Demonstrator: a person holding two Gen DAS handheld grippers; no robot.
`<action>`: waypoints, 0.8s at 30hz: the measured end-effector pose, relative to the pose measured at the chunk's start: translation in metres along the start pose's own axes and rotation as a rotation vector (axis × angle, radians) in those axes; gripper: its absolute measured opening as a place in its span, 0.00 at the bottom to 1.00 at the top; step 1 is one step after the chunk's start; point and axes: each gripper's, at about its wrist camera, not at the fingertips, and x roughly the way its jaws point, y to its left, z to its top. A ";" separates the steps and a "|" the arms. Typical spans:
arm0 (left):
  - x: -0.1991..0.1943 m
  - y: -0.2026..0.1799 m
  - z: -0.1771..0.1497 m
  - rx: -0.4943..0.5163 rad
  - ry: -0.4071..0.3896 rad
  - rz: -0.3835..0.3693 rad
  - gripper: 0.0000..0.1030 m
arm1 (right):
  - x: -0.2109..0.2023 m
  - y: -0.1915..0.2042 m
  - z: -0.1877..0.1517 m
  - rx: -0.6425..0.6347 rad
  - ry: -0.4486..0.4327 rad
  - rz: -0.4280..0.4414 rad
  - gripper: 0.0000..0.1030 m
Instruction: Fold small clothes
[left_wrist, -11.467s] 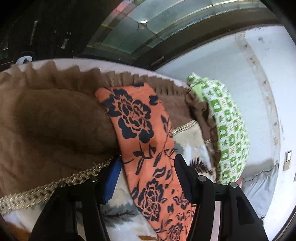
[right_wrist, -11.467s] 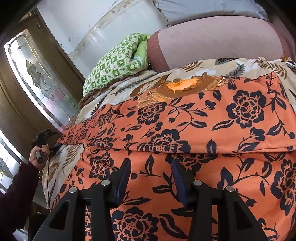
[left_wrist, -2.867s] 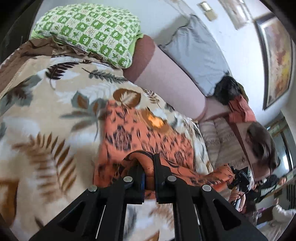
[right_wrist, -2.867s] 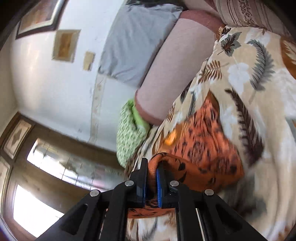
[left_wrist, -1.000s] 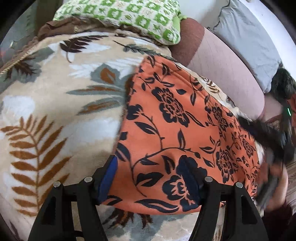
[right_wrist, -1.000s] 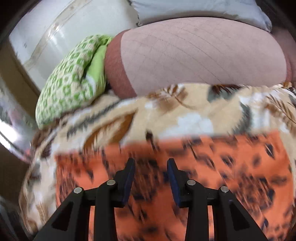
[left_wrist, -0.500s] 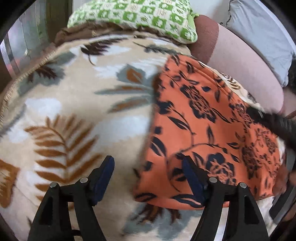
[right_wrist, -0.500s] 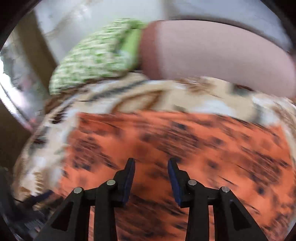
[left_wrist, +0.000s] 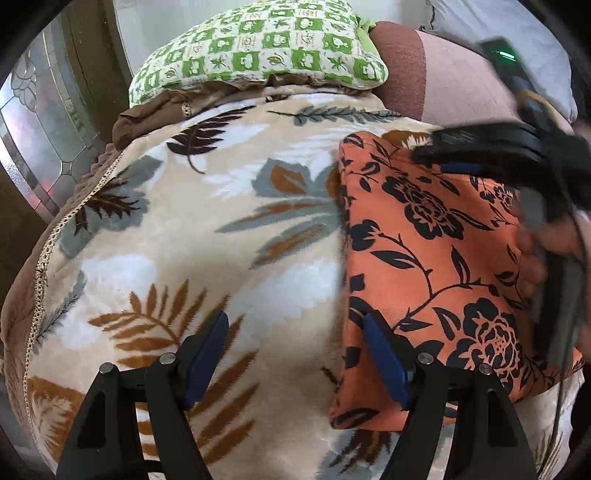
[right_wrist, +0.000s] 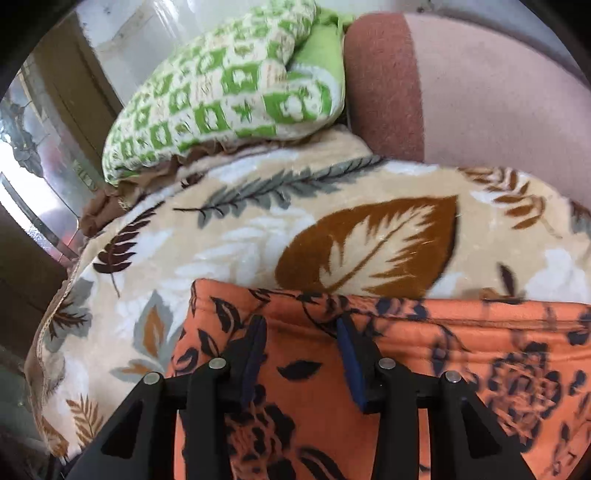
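— Two grippers, both empty now. A few seconds back each was pinched on the orange floral garment; it now lies flat, folded into a neat block on the leaf-print blanket.

— Where do they sit?

— The left gripper hangs wide open straddling the block's left edge, one pad over cloth, the other over blanket. The right gripper hovers part open above the far edge, jaws holding nothing.

— And beyond?

— The green checked pillow rests at the blanket's far edge, beside a pink bolster.

— So?

— That fold looks finished; I judge another halving, or a tidy, comes next.
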 end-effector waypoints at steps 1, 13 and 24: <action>-0.001 0.001 0.000 -0.005 -0.007 0.001 0.74 | -0.009 -0.003 -0.005 0.002 -0.011 0.000 0.42; -0.027 -0.008 -0.001 -0.014 -0.090 -0.011 0.74 | -0.134 -0.072 -0.109 0.051 -0.023 -0.160 0.44; -0.033 -0.040 -0.003 0.022 -0.109 -0.031 0.74 | -0.171 -0.108 -0.166 0.121 -0.022 -0.257 0.46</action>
